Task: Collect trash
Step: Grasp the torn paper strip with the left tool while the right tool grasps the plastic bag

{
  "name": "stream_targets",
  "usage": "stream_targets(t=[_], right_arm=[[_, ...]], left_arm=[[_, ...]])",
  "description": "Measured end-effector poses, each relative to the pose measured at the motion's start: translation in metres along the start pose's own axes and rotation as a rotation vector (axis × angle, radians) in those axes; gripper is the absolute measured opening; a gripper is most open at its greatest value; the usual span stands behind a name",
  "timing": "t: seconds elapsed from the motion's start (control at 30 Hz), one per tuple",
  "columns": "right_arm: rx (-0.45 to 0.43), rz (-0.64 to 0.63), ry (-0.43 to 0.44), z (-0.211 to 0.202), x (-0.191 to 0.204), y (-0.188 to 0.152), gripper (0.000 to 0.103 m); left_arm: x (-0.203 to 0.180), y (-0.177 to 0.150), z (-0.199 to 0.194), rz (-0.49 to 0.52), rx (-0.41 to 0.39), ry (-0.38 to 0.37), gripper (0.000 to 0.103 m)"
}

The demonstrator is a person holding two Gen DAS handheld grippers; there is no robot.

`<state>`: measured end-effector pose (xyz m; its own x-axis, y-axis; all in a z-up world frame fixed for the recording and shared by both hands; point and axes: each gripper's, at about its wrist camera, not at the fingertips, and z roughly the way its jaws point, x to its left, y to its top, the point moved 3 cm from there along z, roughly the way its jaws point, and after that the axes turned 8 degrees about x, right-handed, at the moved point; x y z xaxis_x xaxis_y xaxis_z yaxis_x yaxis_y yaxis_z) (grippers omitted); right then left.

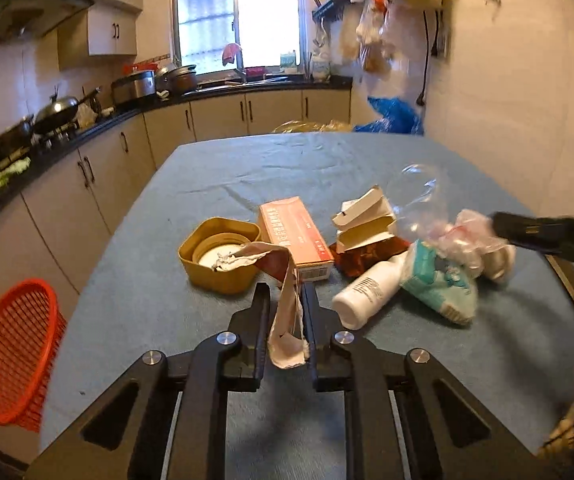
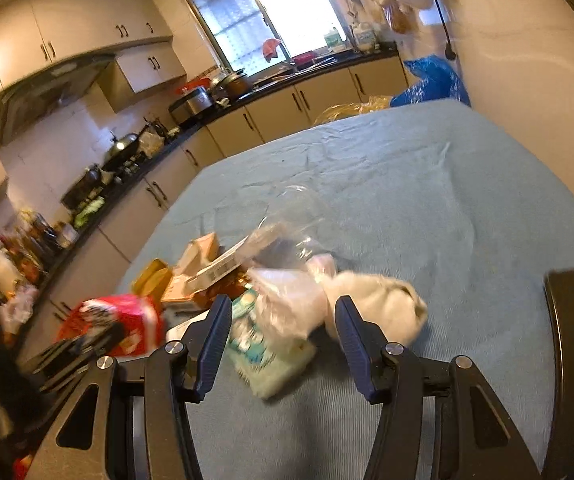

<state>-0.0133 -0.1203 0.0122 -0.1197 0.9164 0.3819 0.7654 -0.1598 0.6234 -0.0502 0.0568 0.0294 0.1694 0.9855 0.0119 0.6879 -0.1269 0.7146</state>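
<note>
- Left wrist view, bottom centre: left gripper [image 1: 285, 294] clenched on a crumpled strip of torn wrapper, white inside and dark red outside [image 1: 283, 312]; the strip's far end trails into the tan plastic lid [image 1: 219, 254] just ahead.
- Judgement: lift clear before swinging, so the tail does not drag the lid.
- Left edge: red mesh basket [image 1: 15, 356], off the table, the likely drop point.
- Right wrist view, lower centre: right gripper [image 2: 283, 312] jaws apart, a clear crumpled plastic bag [image 2: 287, 300] between them; grip unconfirmed because of blur.
- Mid-frame: remaining trash heap on blue tablecloth [image 1: 287, 160]: orange-white carton [image 1: 295, 240], white bottle [image 1: 367, 292].
</note>
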Motion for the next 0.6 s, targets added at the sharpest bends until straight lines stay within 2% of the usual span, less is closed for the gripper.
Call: stream_targets(t=[0.03, 0.1, 0.2, 0.33, 0.6], right_arm=[[-0.001, -0.008, -0.009, 0.004, 0.002, 0.001, 0.053], [0.017, -0.031, -0.043, 0.017, 0.006, 0.002, 0.031], [0.016, -0.041, -0.065, 0.019, 0.008, -0.002, 0.021], [-0.028, -0.071, -0.08, 0.004, 0.013, -0.006, 0.02], [-0.082, -0.073, -0.027, -0.028, 0.022, -0.012, 0.02]], left_arm=[[0.0, -0.002, -0.003, -0.002, -0.009, -0.008, 0.015], [0.0, -0.005, -0.007, 0.003, -0.024, -0.019, 0.015], [0.002, -0.008, -0.01, -0.003, -0.03, -0.031, 0.015], [0.002, -0.01, -0.011, -0.023, -0.037, -0.043, 0.015], [0.004, -0.014, -0.027, -0.035, -0.073, -0.053, 0.015]])
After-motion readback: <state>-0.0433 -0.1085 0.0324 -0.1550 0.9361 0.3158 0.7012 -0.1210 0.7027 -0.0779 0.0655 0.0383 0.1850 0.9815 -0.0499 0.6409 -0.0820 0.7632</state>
